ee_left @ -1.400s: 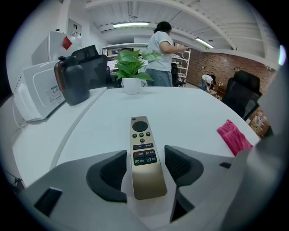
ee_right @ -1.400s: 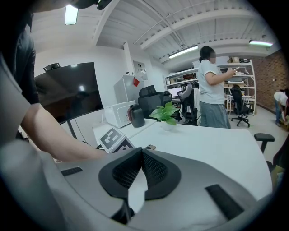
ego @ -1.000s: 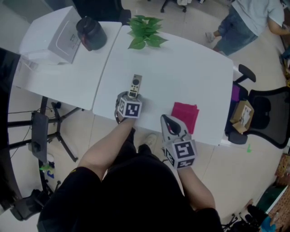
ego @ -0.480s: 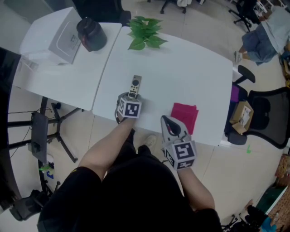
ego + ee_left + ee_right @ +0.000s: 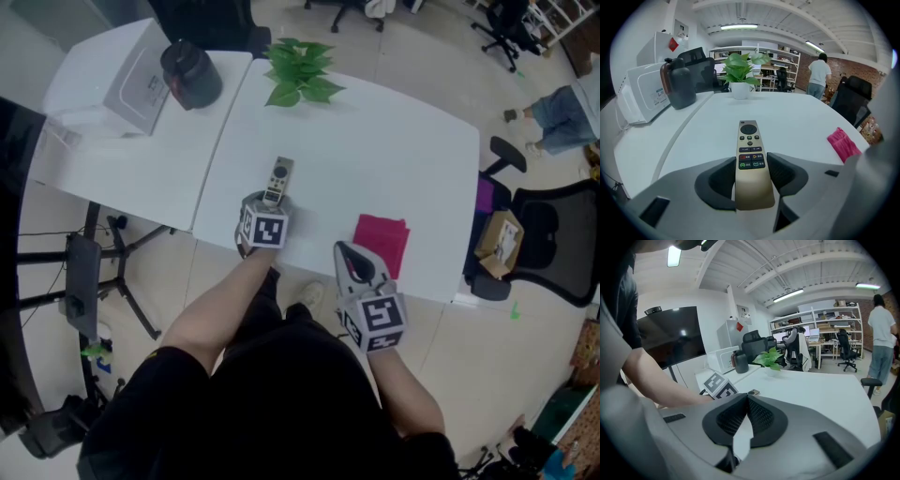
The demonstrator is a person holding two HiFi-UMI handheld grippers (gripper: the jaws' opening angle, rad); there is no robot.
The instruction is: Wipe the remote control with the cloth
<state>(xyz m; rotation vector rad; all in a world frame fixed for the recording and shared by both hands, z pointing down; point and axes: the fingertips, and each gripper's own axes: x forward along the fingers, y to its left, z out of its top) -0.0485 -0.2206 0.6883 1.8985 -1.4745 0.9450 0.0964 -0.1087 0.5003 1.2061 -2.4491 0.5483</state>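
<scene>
A gold remote control (image 5: 279,178) lies on the white table (image 5: 394,141), its near end between the jaws of my left gripper (image 5: 271,200). In the left gripper view the remote control (image 5: 749,136) points away from me. The left gripper (image 5: 751,162) is closing on it, with both dark pads against its sides. A pink cloth (image 5: 382,240) lies folded near the table's front right, also visible as the cloth (image 5: 842,143) at the right. My right gripper (image 5: 349,251) hovers at the table's front edge just left of the cloth, shut and empty (image 5: 746,399).
A potted plant (image 5: 298,67) stands at the table's far edge. A dark jug (image 5: 190,70) and a white appliance (image 5: 127,80) sit on the adjoining table at the left. A black office chair (image 5: 553,234) and a cardboard box (image 5: 500,239) stand right of the table.
Both grippers stay where they were. A person in the background at the upper right has walked farther away to the right.
</scene>
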